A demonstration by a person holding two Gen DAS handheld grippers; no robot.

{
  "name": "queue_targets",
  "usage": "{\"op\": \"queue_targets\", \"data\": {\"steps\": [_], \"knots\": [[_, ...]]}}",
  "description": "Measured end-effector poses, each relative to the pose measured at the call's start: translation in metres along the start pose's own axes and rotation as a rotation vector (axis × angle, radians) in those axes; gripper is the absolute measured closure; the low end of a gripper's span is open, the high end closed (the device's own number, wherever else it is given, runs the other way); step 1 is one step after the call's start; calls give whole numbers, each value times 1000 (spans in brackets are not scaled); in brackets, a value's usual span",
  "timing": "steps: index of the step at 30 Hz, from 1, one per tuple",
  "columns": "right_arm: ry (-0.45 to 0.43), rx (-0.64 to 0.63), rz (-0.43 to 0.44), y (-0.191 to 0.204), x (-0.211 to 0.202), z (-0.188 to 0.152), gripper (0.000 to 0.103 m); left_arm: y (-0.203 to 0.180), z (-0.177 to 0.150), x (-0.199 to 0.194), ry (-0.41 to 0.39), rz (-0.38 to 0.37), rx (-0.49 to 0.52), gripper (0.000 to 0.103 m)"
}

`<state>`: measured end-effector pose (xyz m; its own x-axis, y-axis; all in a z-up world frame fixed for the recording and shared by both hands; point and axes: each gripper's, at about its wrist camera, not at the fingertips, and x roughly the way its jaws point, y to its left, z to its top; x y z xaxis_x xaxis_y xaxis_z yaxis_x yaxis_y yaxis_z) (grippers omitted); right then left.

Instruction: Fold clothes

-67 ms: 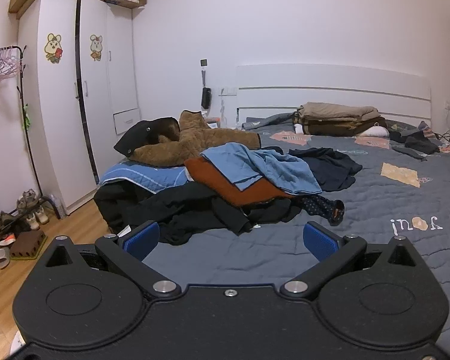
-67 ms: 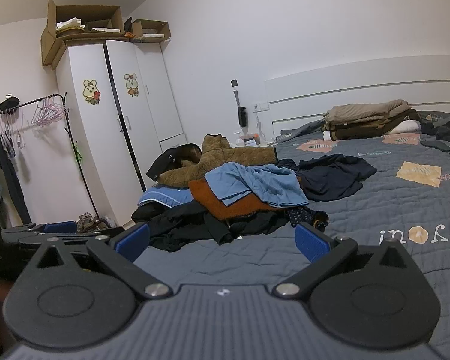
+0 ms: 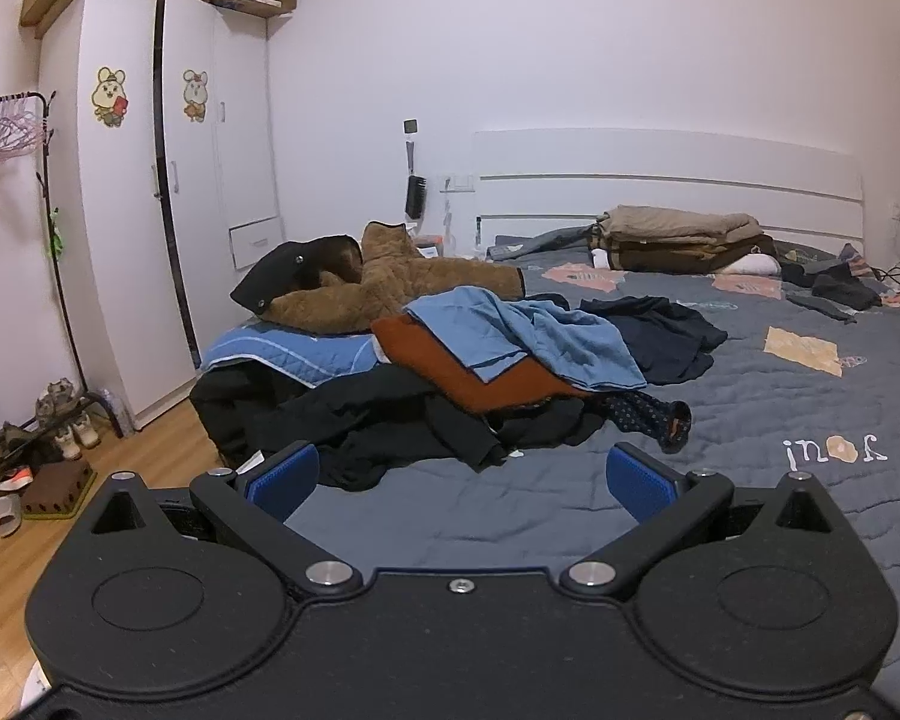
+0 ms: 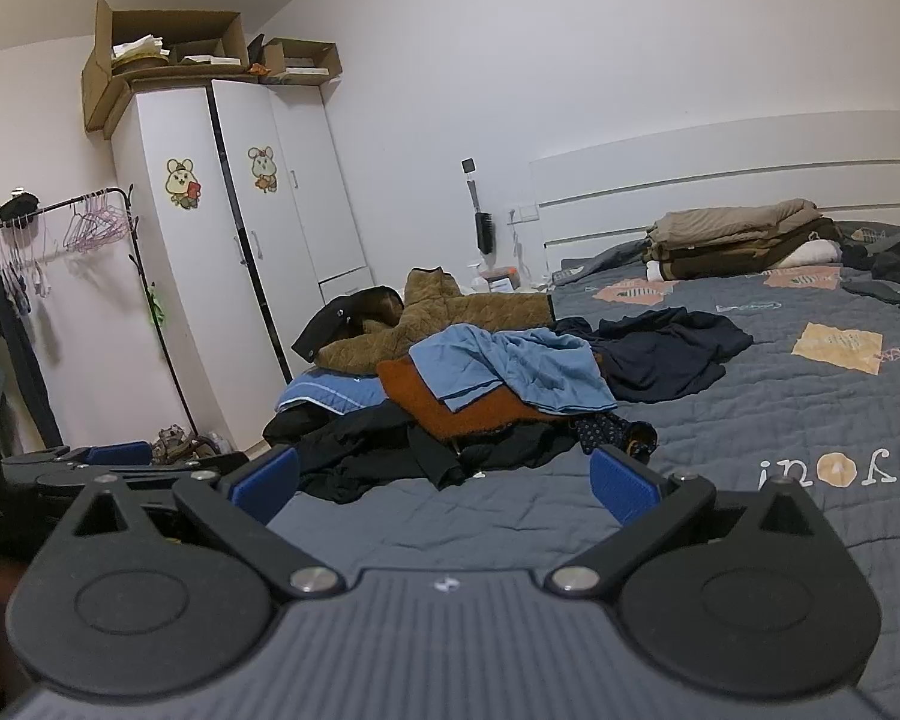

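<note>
A heap of unfolded clothes lies on the near left part of the bed: a light blue garment on top of a rust-orange one, black clothes in front, a brown fleece jacket behind, a navy garment to the right. My left gripper is open and empty, above the quilt just short of the heap. My right gripper is open and empty, likewise. The left gripper shows in the right wrist view, at the left.
The grey quilt covers the bed. Folded brown blankets sit by the white headboard. A white wardrobe, a clothes rack and shoes on the wood floor are at the left.
</note>
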<state>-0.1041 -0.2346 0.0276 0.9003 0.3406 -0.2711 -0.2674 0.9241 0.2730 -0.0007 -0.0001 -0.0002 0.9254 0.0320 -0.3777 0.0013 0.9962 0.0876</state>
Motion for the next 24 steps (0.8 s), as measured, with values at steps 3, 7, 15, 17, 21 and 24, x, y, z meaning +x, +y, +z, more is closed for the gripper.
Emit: {"op": "queue_targets", "data": {"steps": [3, 7, 15, 17, 21, 24], "knots": [[1, 2, 0, -1, -1, -1, 0, 0, -1, -1, -5, 2, 5, 0], [2, 5, 0, -2, -1, -2, 0, -2, -1, -2, -12, 7, 14, 0], [3, 4, -2, -2, -1, -3, 0, -1, 0, -1, -7, 5, 12, 0], [3, 3, -2, -1, 0, -3, 0, -1, 0, -1, -6, 4, 12, 0], [2, 1, -3, 0, 1, -3, 0, -1, 1, 0, -6, 6, 13, 0], [2, 0, -3, 0, 1, -3, 0, -1, 0, 0, -3, 0, 8, 0]]}}
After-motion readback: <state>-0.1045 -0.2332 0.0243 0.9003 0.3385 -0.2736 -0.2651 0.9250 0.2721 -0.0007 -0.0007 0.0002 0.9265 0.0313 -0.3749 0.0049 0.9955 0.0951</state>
